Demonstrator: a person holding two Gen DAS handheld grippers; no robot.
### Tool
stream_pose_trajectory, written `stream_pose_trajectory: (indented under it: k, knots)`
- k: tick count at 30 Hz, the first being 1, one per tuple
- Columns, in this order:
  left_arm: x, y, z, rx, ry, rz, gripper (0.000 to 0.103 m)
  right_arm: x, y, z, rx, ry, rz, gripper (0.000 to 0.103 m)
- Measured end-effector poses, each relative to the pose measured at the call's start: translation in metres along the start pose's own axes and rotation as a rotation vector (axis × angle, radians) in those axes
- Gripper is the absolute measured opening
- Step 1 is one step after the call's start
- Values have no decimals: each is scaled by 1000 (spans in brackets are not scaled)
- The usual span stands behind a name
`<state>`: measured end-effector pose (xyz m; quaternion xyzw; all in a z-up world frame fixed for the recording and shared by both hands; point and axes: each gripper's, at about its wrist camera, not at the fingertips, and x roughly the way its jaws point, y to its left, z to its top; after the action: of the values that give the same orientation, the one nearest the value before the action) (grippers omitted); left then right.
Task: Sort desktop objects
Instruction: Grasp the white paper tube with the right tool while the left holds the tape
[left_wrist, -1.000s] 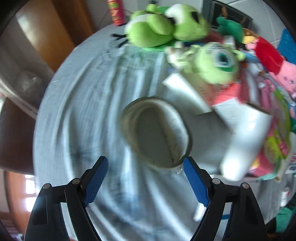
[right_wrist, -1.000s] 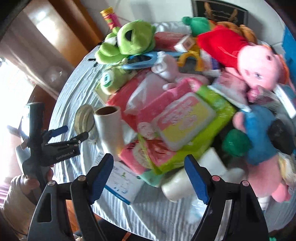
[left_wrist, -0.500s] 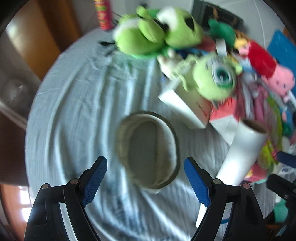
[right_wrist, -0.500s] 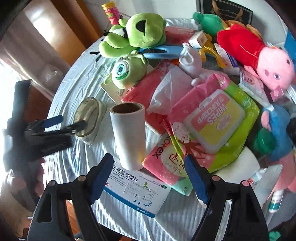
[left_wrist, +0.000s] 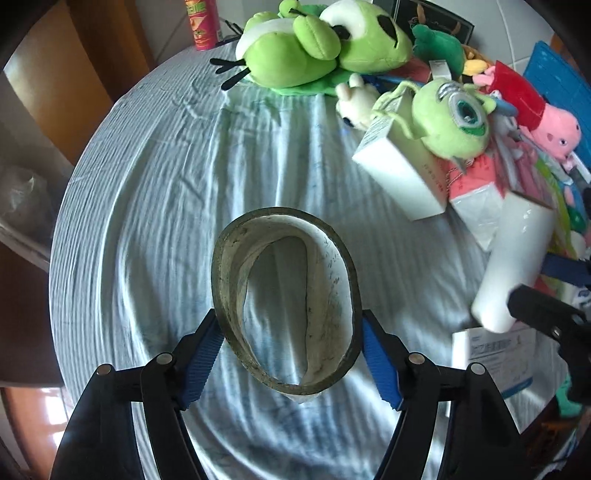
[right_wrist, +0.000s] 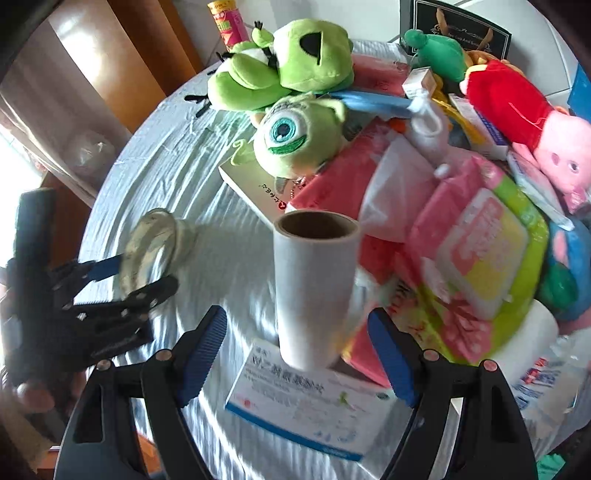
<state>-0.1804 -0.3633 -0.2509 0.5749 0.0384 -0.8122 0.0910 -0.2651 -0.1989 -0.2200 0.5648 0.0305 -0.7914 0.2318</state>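
A squashed, worn roll of clear tape (left_wrist: 284, 306) sits between the blue pads of my left gripper (left_wrist: 291, 350), which are closed against its sides; it also shows in the right wrist view (right_wrist: 155, 251). My right gripper (right_wrist: 295, 354) is open, its fingers either side of an upright white roll with a cardboard core (right_wrist: 314, 288), not touching it. That roll shows at the right in the left wrist view (left_wrist: 513, 258).
The table has a pale blue striped cloth (left_wrist: 166, 184). A heap lies right and back: a green one-eyed plush (right_wrist: 295, 136), a frog plush (left_wrist: 325, 48), a white box (left_wrist: 399, 177), wipes packs (right_wrist: 476, 266), a pink pig (right_wrist: 554, 147). A flat blue-white box (right_wrist: 310, 410) lies under the white roll.
My left gripper moved forward and closed its pads on the tape roll. My right gripper moved in toward the white roll, which now stands between its fingers.
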Motion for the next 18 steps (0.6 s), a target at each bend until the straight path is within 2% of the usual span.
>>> stream_pose_trajectory:
  k: [7, 11, 18]
  knots:
    - [5, -3, 7, 21, -25, -8, 72, 31, -1, 2, 25, 36, -53, 47]
    - [-7, -4, 8, 31, -57, -17, 71, 29, -1, 5, 28, 24, -53, 46]
    - [-52, -8, 18, 28, -157, -16, 71, -19, 3, 17, 0, -70, -17, 46]
